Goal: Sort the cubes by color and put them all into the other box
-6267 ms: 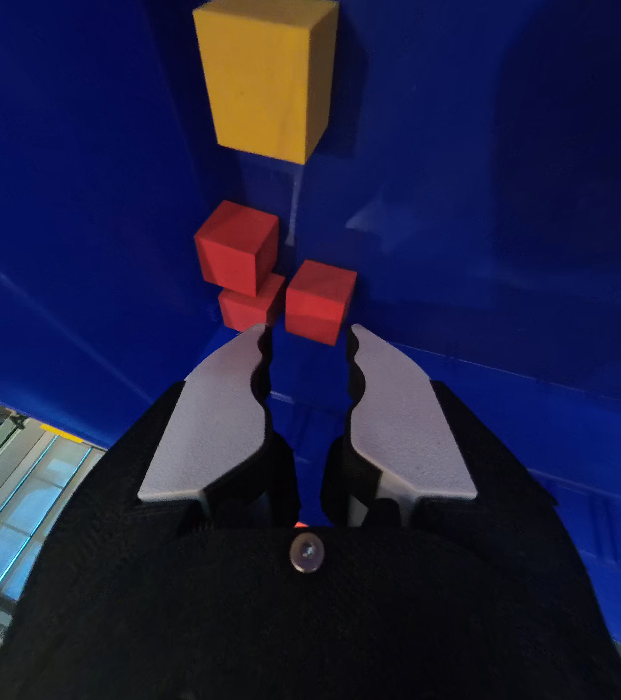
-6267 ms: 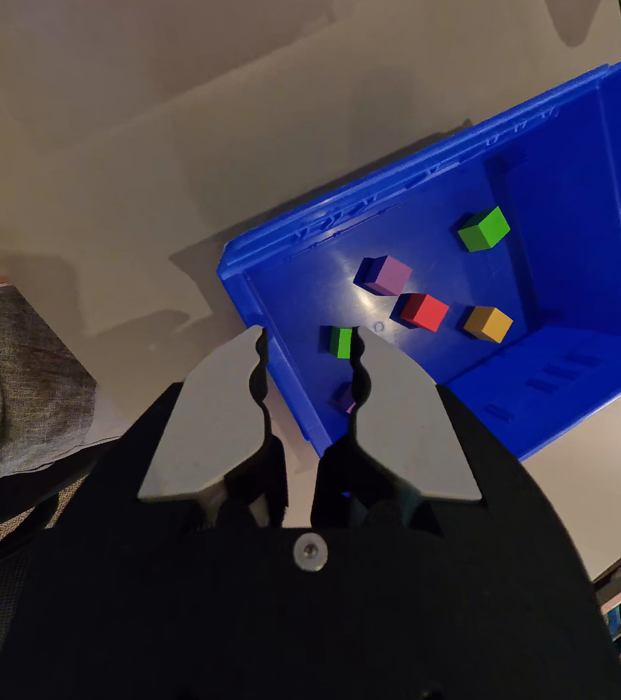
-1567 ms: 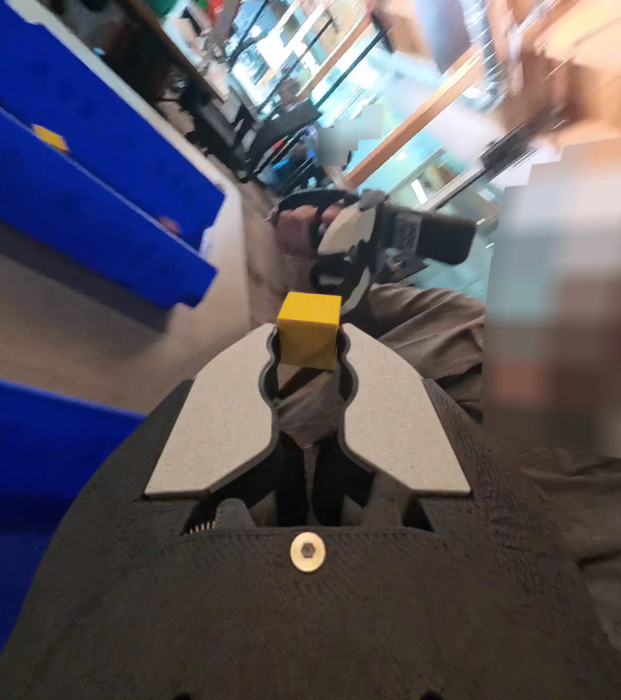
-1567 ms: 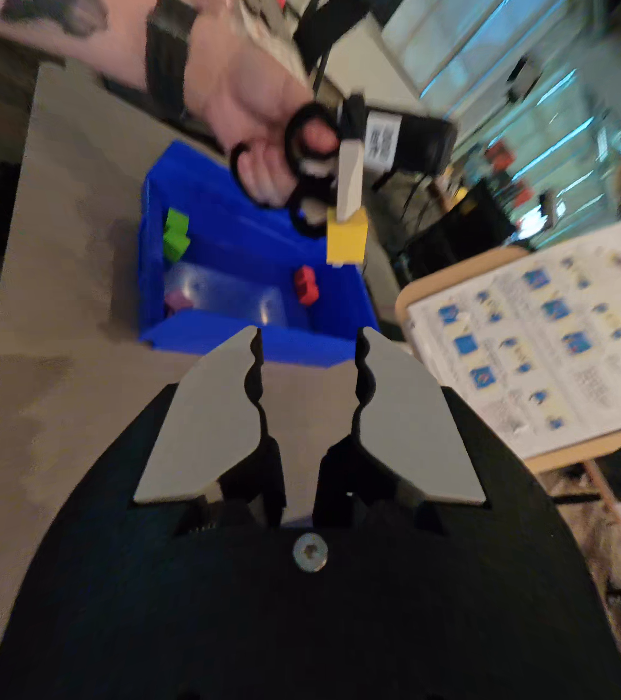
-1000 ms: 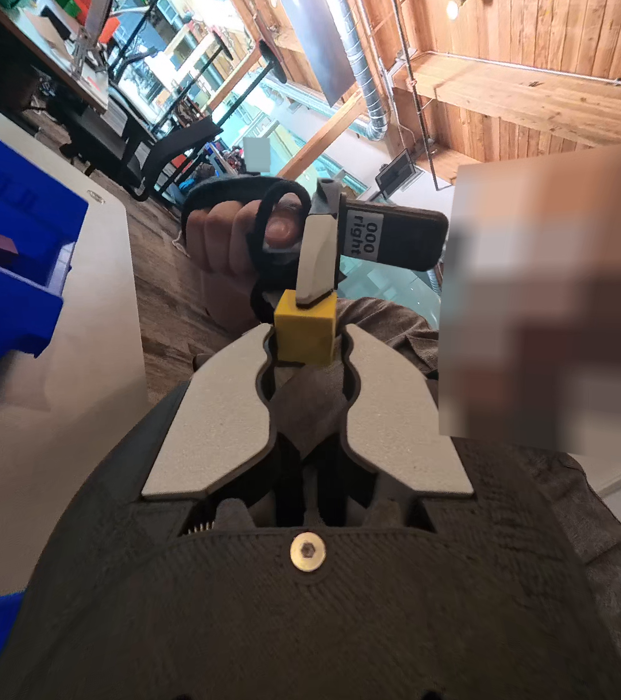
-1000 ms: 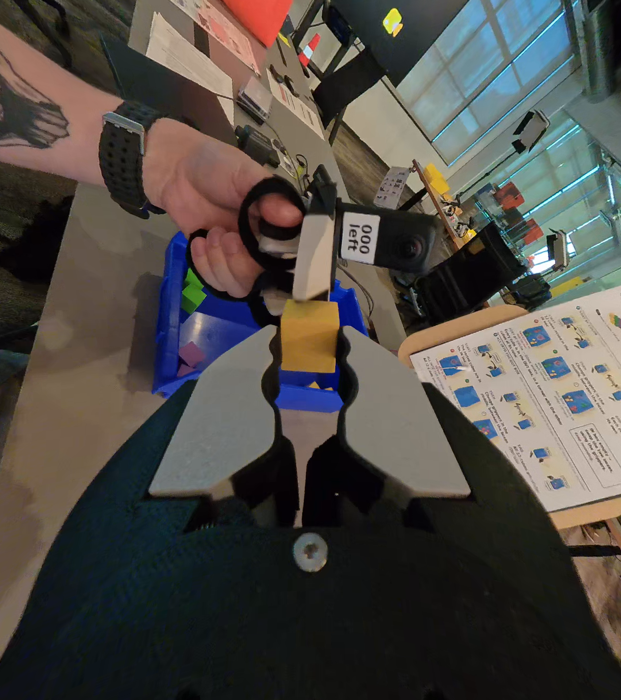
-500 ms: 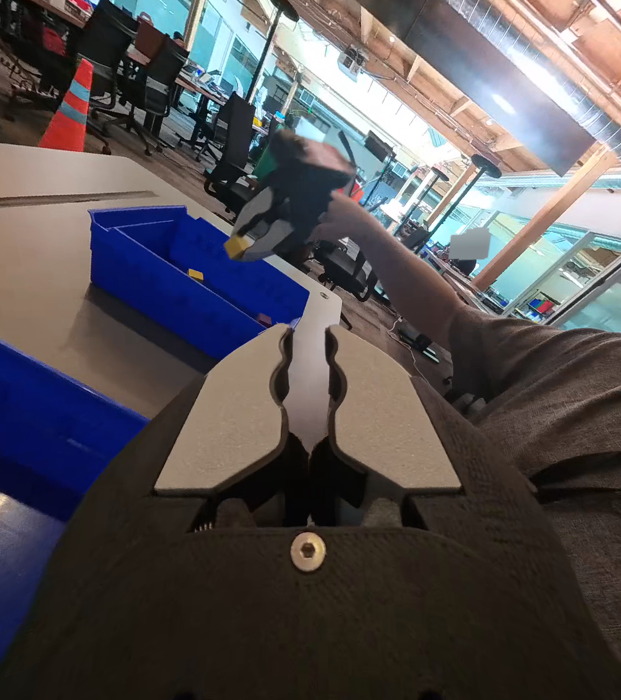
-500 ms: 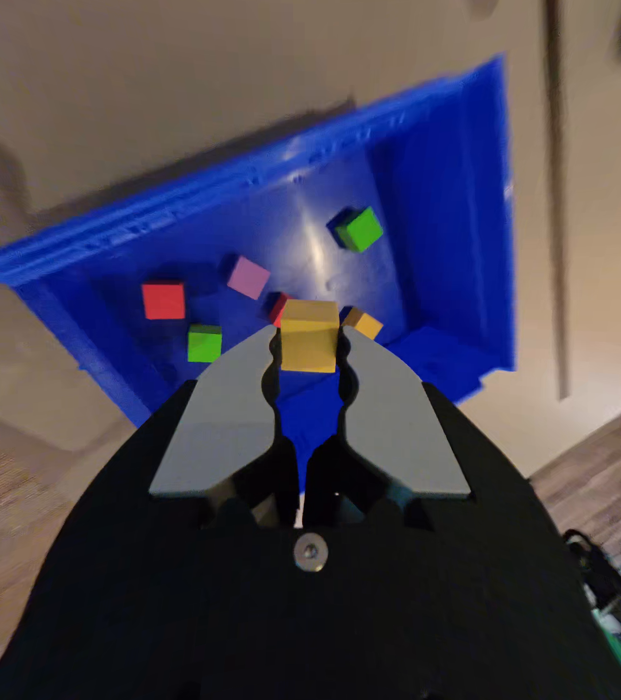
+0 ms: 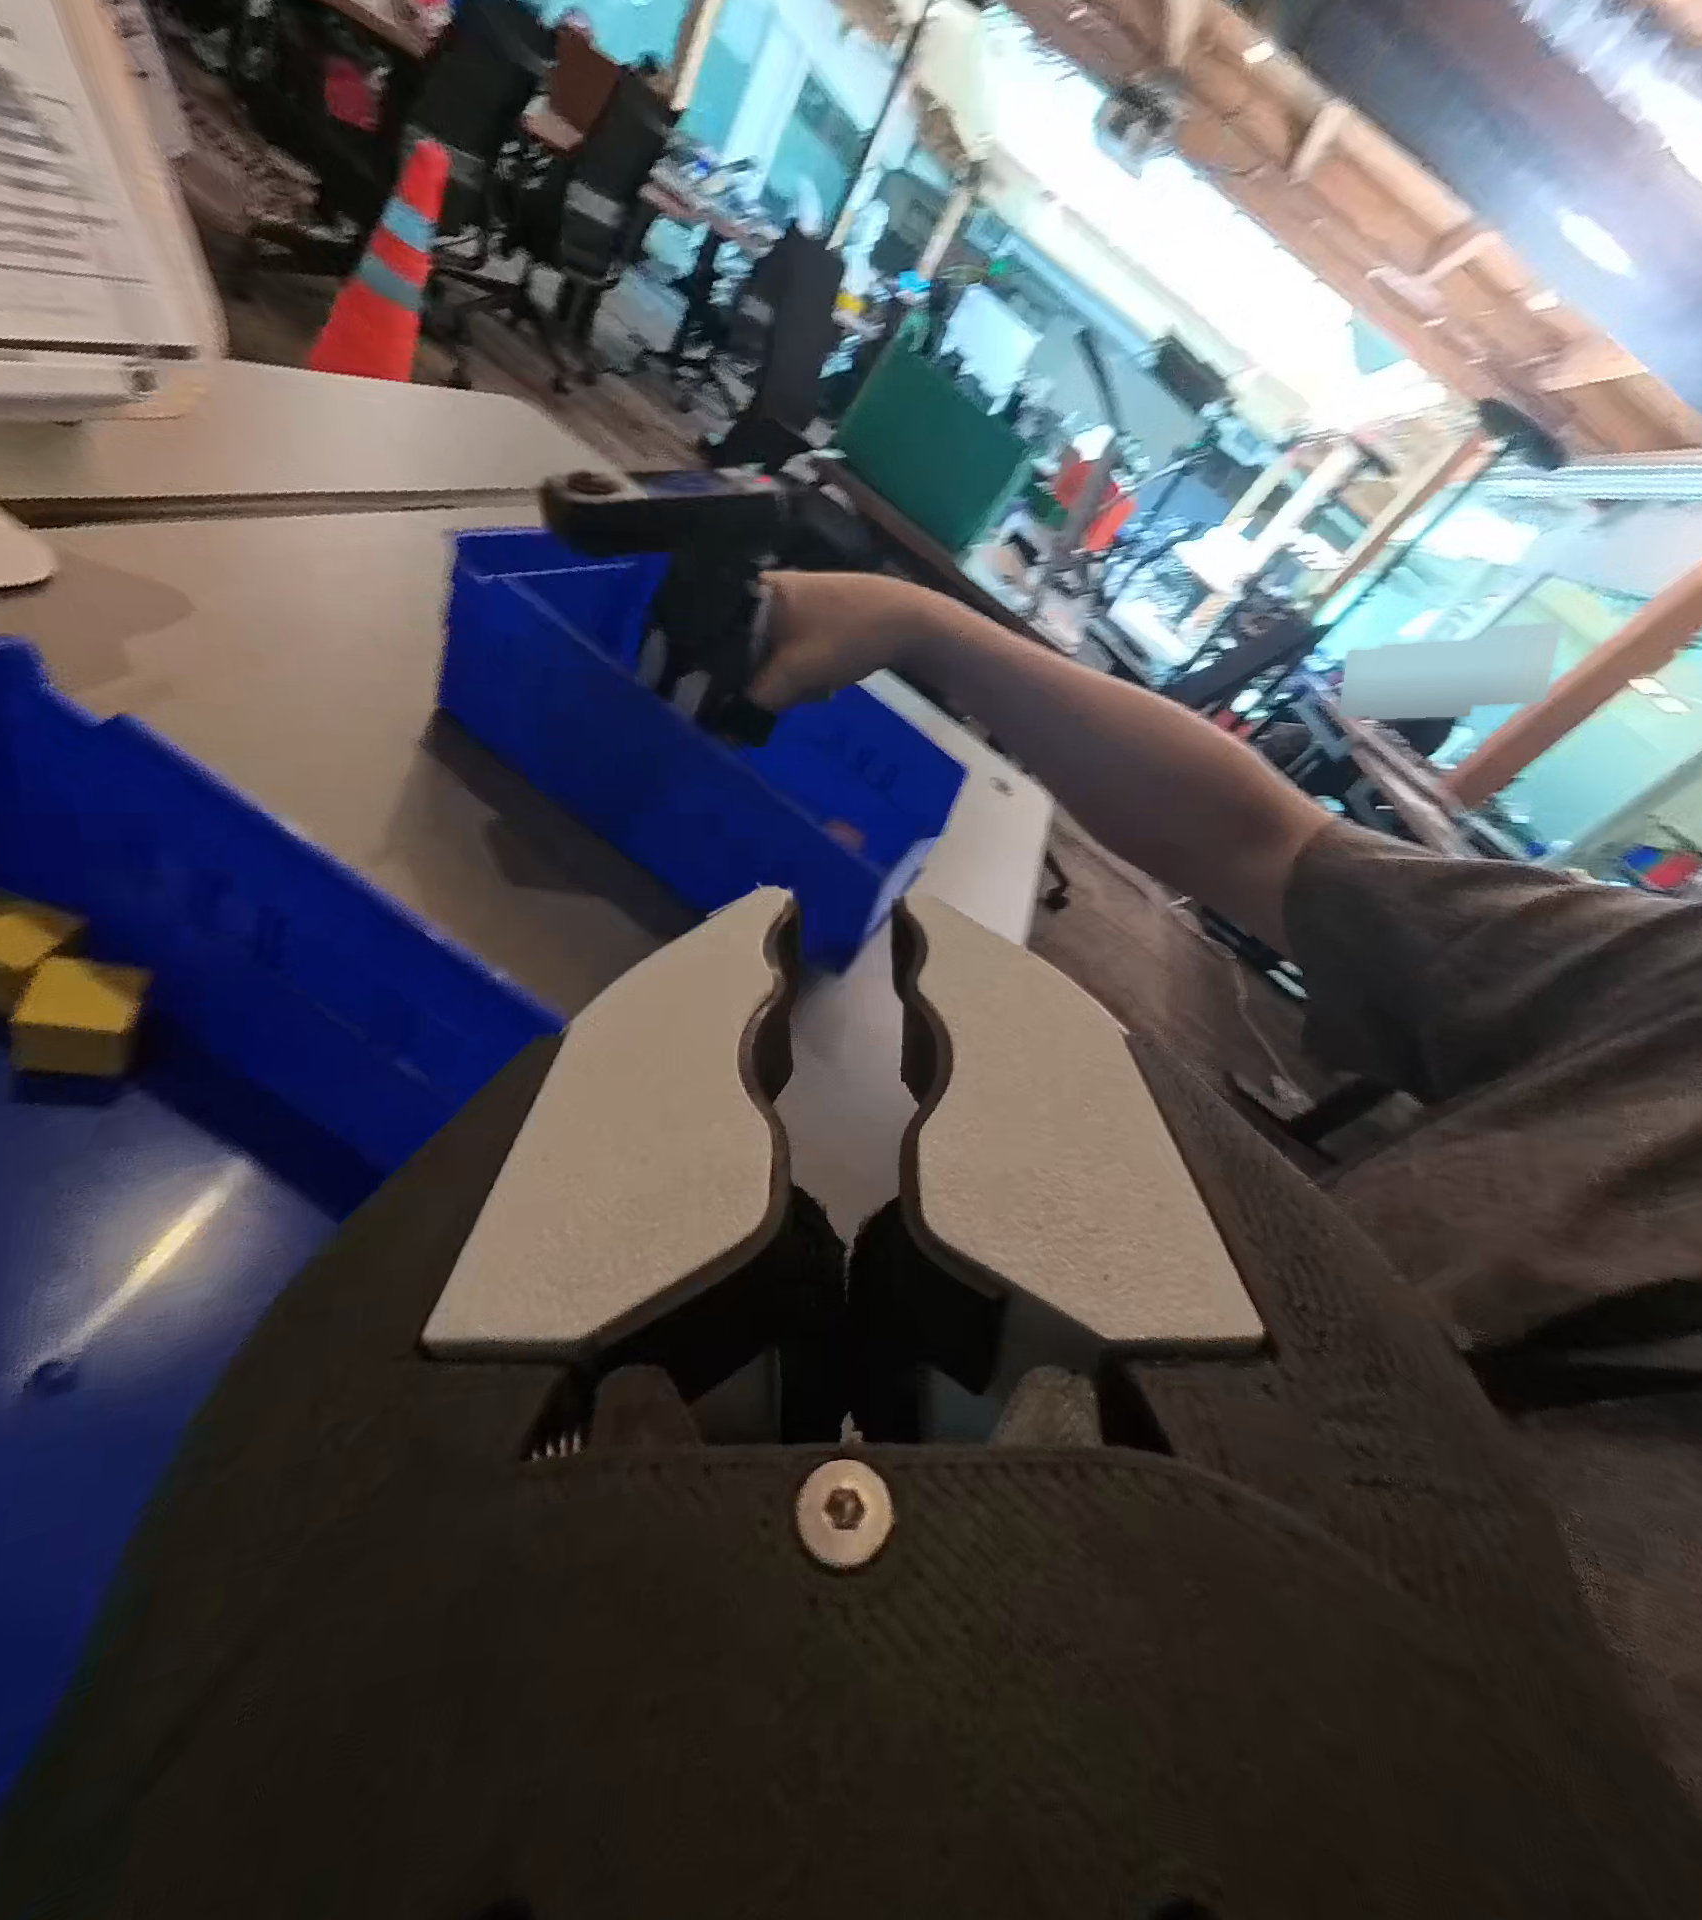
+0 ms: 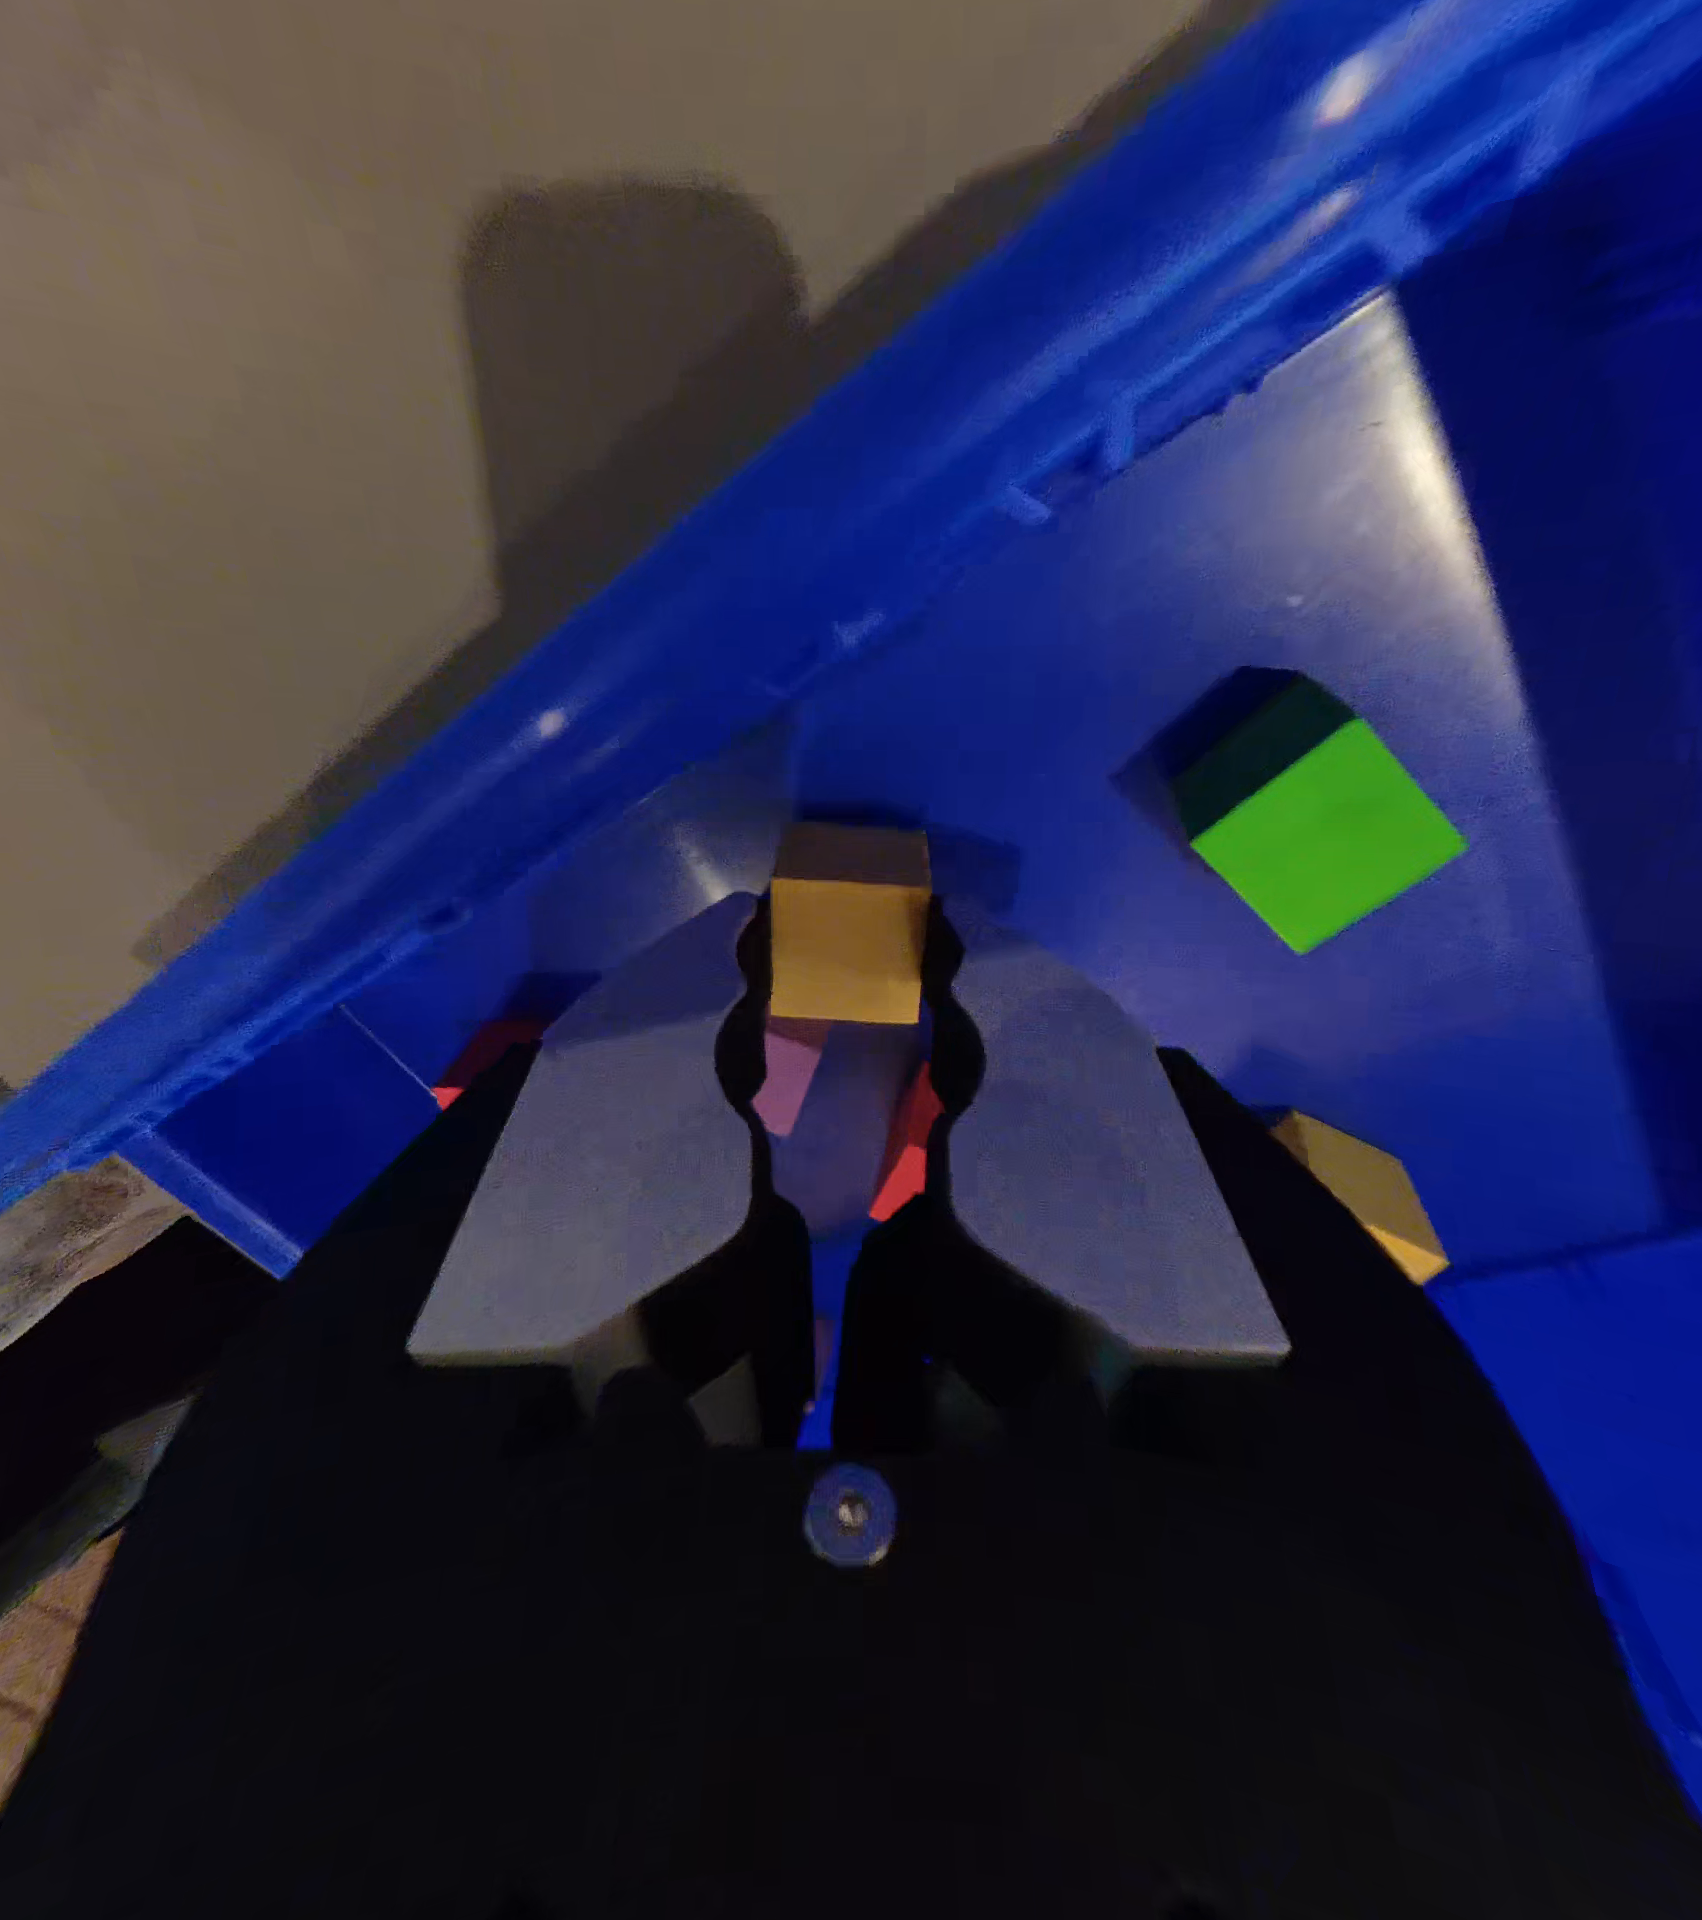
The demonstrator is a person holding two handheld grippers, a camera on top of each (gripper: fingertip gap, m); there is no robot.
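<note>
1 yellow cube [image 10: 847, 961] sits pinched in the right gripper [image 10: 845, 935] jaws, low inside a blue bin [image 10: 1605, 436]; the left gripper [image 9: 842, 961] hangs empty, jaws slightly parted, beside another bin [image 9: 234, 935].

Each gripper [image 9: 842, 925] has 2 pale grey wavy-edged fingers [image 9: 639, 1132] on a black textured body with 1 silver screw [image 9: 844, 1512]; behind, a grey-brown sleeve [image 9: 1553, 1039].

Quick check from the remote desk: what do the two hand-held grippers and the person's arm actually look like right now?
Both match: the left hand-held gripper and the right hand-held gripper have a black textured body, two flat pale grey fingers with wavy, notched inner edges, and a silver hex screw centred below them. In the left wrist view, the person's outstretched arm wears a short dark grey-brown sleeve.
</note>
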